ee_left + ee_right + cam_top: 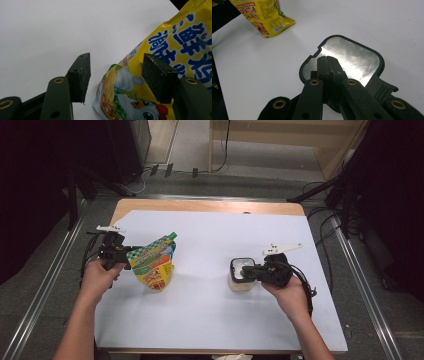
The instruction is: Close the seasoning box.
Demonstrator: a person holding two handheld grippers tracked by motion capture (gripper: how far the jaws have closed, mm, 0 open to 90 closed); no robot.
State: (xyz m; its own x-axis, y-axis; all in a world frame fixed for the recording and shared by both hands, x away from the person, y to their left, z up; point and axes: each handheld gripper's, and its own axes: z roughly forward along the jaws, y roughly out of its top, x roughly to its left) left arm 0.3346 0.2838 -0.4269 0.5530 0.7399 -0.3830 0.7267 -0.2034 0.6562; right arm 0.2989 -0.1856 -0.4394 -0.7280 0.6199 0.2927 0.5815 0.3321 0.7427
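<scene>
Yellow pouch (154, 262) stands at left of white sheet (210, 320), leaning right, its top edge between half-open jaws of left gripper (129, 254), pads apart from foil. Right gripper (248, 271), jaws shut, rests on lid of tub (240, 284), well right of pouch.

Overhead light is even and fairly bright on the white table sheet (215, 315); the room around it drops to near black at both sides of the high view, detail lost there. The high view is soft and low in detail, pouch (152, 262) print unreadable. Shadows on the sheet are faint and short. In the right gripper view the foil lid (350, 58) throws patchy white glare, and the near black jaws are dark and slightly soft. In the left gripper view the sheet is nearly blown out, the glossy pouch shows specular streaks, and the nearest jaw parts are out of focus.
</scene>
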